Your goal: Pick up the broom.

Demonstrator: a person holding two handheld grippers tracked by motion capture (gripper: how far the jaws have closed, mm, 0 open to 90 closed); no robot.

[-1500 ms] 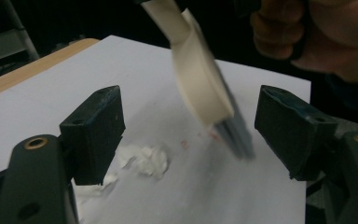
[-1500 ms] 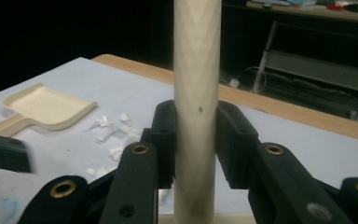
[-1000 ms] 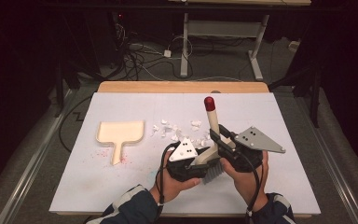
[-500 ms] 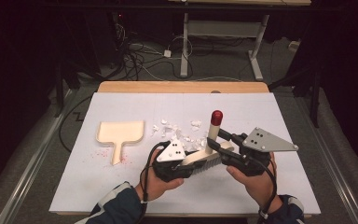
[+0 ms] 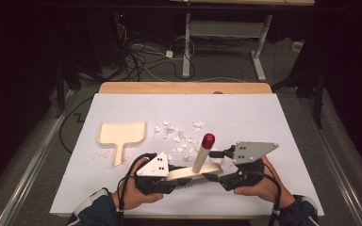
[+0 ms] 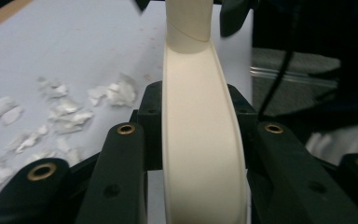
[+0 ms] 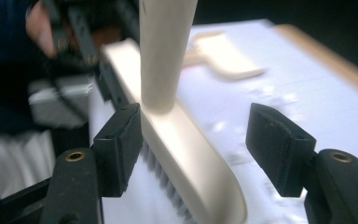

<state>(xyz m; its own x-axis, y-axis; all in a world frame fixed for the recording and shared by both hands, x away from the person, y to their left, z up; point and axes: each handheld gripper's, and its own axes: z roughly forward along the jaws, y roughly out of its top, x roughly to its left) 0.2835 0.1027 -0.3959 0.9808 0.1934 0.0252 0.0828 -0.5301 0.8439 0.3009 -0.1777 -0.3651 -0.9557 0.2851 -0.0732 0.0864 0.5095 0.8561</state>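
So the left gripper (image 5: pixel 172 181) has its jaws clamped right down on one end of the cream brush (image 5: pixel 195 172), pinching the back of it from both sides; you can see that clearly in the left gripper view, brush (image 6: pixel 200 140) running straight out between the black jaws. The right gripper (image 5: pixel 221 178) is at the other end, and its jaws have just been opening: in the right gripper view the brush (image 7: pixel 186 154) sits between them, one pad beside it, the other standing well off. The brush hangs level between the two hands near the front edge of the white table (image 5: pixel 273 122), bristles down, red-tipped handle (image 5: pixel 203 151) sticking up at a tilt. Paper scraps (image 5: pixel 179 134) lie just behind it, the dustpan (image 5: pixel 121 134) further left. Compared to a second ago, the hands have spread apart and the brush now lies flatter.
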